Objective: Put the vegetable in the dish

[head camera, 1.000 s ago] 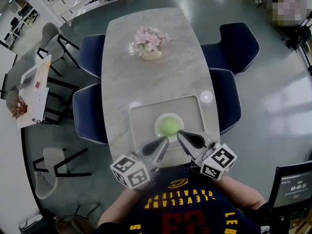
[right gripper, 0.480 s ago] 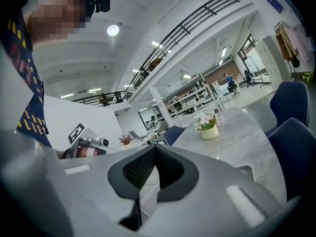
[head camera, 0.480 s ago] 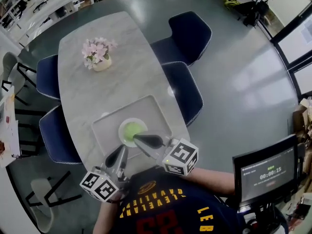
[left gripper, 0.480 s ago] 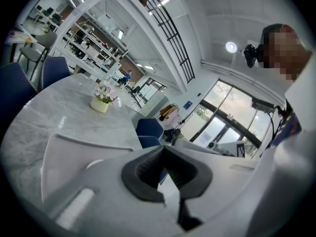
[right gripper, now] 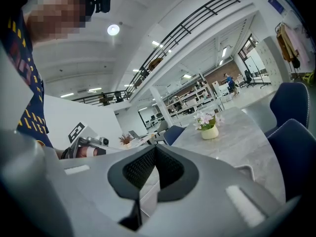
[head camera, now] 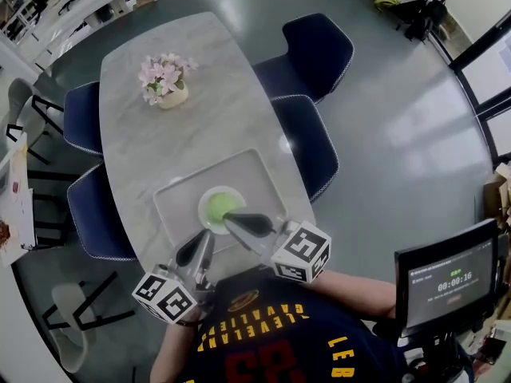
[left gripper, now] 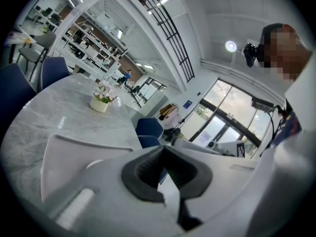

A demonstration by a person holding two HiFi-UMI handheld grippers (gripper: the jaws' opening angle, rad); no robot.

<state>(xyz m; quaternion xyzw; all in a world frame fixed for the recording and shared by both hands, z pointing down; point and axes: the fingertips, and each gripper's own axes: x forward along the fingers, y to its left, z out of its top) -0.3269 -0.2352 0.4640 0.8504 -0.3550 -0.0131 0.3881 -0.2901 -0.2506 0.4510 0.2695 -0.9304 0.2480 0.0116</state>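
Vegetable (head camera: 218, 209) is judged already in dish (head camera: 202, 211) on tray (head camera: 176, 204). Left hand-held gripper (head camera: 205, 238) and right hand-held gripper (head camera: 230, 219), at the dish's 6 o'clock, are closed and empty. They should be drawn clear without nudging the dish.

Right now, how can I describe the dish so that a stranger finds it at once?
Look at the long grey marble table, at its near end, where a pale square tray lies. The dish is the round white one on that tray, the only thing holding a green vegetable.
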